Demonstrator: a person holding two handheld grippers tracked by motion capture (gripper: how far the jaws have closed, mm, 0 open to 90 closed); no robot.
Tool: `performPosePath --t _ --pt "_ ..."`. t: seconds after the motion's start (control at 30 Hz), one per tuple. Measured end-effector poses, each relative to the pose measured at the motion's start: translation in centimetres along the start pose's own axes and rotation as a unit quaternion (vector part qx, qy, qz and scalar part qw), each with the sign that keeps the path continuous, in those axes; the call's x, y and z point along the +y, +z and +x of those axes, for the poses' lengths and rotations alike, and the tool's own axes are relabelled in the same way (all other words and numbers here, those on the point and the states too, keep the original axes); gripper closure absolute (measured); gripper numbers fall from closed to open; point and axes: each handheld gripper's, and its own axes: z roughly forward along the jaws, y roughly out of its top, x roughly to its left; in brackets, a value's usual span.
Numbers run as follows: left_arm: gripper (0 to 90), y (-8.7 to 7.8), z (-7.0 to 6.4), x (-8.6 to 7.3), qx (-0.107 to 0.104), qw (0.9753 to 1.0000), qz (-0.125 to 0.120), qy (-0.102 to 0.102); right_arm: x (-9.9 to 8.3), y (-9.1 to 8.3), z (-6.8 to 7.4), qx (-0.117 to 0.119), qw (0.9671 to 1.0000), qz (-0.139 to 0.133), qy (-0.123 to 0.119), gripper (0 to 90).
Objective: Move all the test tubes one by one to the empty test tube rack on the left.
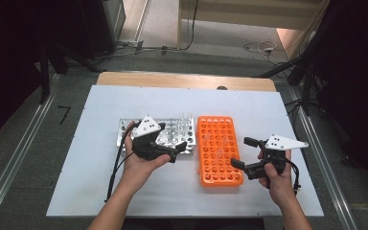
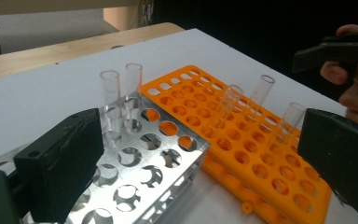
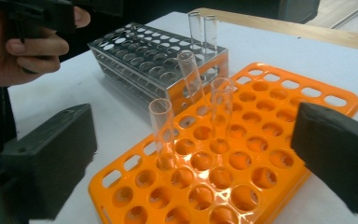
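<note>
Orange plastic is the landmark: a flat orange test-tube rack with rows of round holes (image 1: pixel 219 151) is lying on the white table top (image 1: pixel 100 191), and three clear glass test tubes (image 3: pixel 191 77) are standing upright in its holes. Touching its left long side is sitting a shiny perforated metal tube rack (image 2: pixel 144 158) — two more clear tubes (image 2: pixel 121 86) are standing at its far corner, next to the orange rack. The left gripper (image 1: pixel 175 152) is hovering over the metal rack, jaws spread wide, gripping nothing. The right gripper (image 1: pixel 242 153) is hanging just beside the orange rack's right edge — jaws likewise standing apart and empty.
</note>
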Motion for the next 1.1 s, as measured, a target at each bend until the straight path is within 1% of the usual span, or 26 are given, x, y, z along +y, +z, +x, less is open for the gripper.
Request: performPosePath --t 0.1,0.13,0.23,0.27,0.3,0.37,0.43,0.5,0.57,0.67,0.73,0.83,0.87,0.93,1.0,1.1 --pt "0.0 -0.3 -0.6 -0.2 -0.010 0.9999 -0.002 0.005 0.0 0.2 0.1 0.009 1.0000 0.003 -0.003 3.1" --pt "0.0 -0.4 -0.7 -0.3 -0.012 0.9999 -0.004 0.003 0.0 0.3 0.2 0.010 0.9999 0.004 -0.003 3.3" --pt "0.0 -0.6 -1.1 -0.6 -0.015 0.9999 -0.002 0.005 -0.1 0.5 0.2 0.012 0.9999 0.006 -0.001 4.4" --pt "0.0 -0.7 -1.2 -0.7 -0.017 0.9998 -0.003 0.002 -0.2 0.6 0.2 0.013 0.9999 0.008 -0.001 4.8" --pt "0.0 -0.7 -1.2 -0.7 -0.018 0.9998 -0.004 0.001 -0.2 0.7 0.1 0.013 0.9999 0.009 0.000 6.6" --pt "0.0 -0.9 -1.3 -0.9 -0.018 0.9998 -0.004 0.001 -0.2 0.8 0.0 0.010 0.9999 0.008 0.000 13.1" --pt "0.0 -1.1 -1.3 -0.9 -0.019 0.9998 -0.004 0.000 -0.3 1.0 -0.3 0.008 0.9999 0.007 0.006 18.5" --pt "0.0 -1.3 -1.3 -1.0 -0.019 0.9998 -0.004 0.000 -0.4 1.1 -0.6 0.003 0.9999 0.011 0.010 22.4" --pt "0.0 -1.4 -1.2 -1.0 -0.020 0.9998 -0.004 -0.001 -0.5 1.4 -0.7 0.005 0.9998 0.017 0.013 27.1" --pt "0.0 -1.5 -1.1 -1.1 -0.019 0.9998 -0.005 -0.003 -0.5 1.8 -0.6 0.021 0.9994 0.027 0.010 33.5" --pt "0.0 -1.5 -1.0 -1.2 -0.019 0.9998 -0.003 -0.004 -0.6 2.1 -0.4 0.032 0.9988 0.036 0.008 35.5" --pt "0.0 -1.5 -1.1 -1.2 -0.021 0.9998 -0.003 -0.004 -0.7 2.7 -0.1 0.038 0.9981 0.048 0.003 39.3" --pt "0.0 -1.5 -1.1 -1.2 -0.021 0.9998 -0.004 -0.004 -0.8 2.9 0.0 0.040 0.9978 0.052 0.005 40.4" --pt "0.0 -1.5 -1.1 -1.1 -0.023 0.9997 -0.004 -0.004 -0.9 3.3 0.2 0.048 0.9972 0.057 0.004 42.7" --pt "0.0 -1.5 -1.1 -1.1 -0.023 0.9997 -0.003 -0.003 -0.9 3.6 0.3 0.049 0.9968 0.064 0.002 46.3" --pt "0.0 -1.5 -1.2 -1.1 -0.023 0.9997 -0.004 -0.004 -1.0 4.1 0.5 0.059 0.9959 0.069 0.002 48.8"
